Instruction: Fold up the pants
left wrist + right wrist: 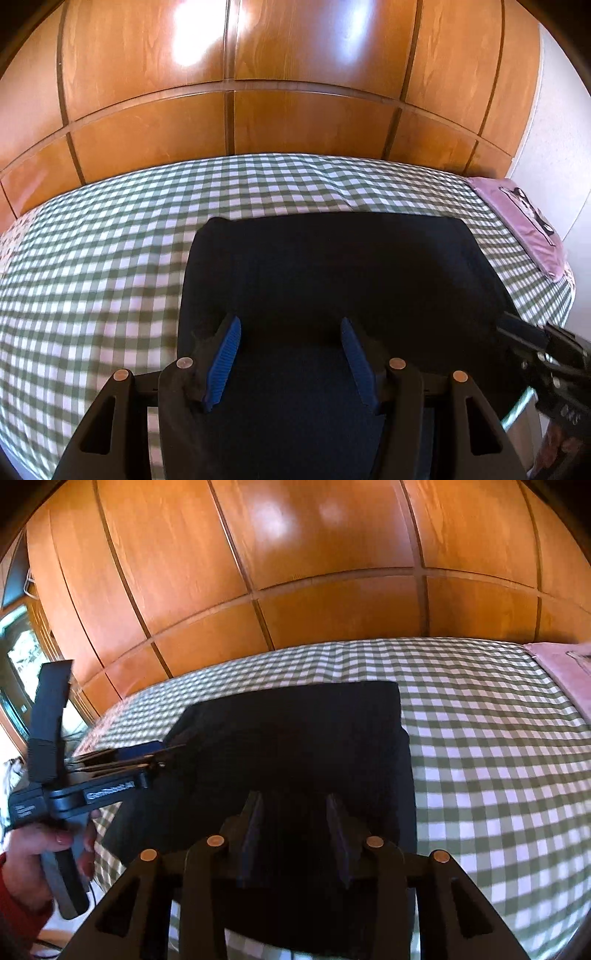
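dark pants [332, 280] folded, near edge cut off

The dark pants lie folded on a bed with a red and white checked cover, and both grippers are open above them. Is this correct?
Not quite: the checked cover is green and white, not red and white, as both wrist views show. The rest holds: the dark pants lie folded on it, with the left gripper and right gripper open above them.

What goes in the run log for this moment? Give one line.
pants: folded on bed | left gripper: open | right gripper: open
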Tool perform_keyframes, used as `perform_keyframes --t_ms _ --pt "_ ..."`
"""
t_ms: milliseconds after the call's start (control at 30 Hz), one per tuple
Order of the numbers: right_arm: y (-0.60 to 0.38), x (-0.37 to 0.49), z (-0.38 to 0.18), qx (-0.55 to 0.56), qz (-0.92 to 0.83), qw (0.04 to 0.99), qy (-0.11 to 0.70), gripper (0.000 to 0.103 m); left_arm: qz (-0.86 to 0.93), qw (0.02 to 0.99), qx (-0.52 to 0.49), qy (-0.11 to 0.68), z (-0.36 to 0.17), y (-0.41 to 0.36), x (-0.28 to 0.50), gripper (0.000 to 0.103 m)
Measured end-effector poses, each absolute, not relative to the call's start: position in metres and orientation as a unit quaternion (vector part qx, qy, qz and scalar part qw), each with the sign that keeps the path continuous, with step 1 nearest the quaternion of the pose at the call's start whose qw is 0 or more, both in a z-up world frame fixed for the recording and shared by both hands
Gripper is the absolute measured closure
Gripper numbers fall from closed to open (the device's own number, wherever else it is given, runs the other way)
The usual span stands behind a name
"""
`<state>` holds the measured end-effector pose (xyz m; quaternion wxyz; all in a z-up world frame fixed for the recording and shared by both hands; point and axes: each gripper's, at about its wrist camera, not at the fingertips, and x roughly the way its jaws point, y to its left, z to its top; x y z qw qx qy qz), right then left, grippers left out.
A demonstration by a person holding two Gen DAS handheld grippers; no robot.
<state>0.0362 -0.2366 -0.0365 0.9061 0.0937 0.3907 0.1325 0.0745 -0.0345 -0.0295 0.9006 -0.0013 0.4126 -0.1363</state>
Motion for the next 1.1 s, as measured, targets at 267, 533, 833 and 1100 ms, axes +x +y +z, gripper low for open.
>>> perform_keyframes --t_ms 267,533,833,1100 --pt "-0.246 0.009 -0.051 0.049 0.116 0.911 0.393 0.078 -0.141 0.913 0.021 0.382 -0.048 -0.029 0.025 0.045" --pt "-0.275 0.001 -0.044 0.152 0.137 0.906 0.370 0.066 -0.177 0.914 -0.052 0.362 -0.034 0.009 0.018 0.044" --pt "-0.323 0.020 -0.073 0.285 0.134 0.851 0.421 0.036 -0.225 0.826 -0.236 0.460 -0.068 0.082 0.071 0.029" --pt "-0.345 0.021 -0.112 0.415 0.170 0.776 0.444 0.036 -0.292 0.744 -0.337 0.498 -0.105 0.093 0.077 0.029"
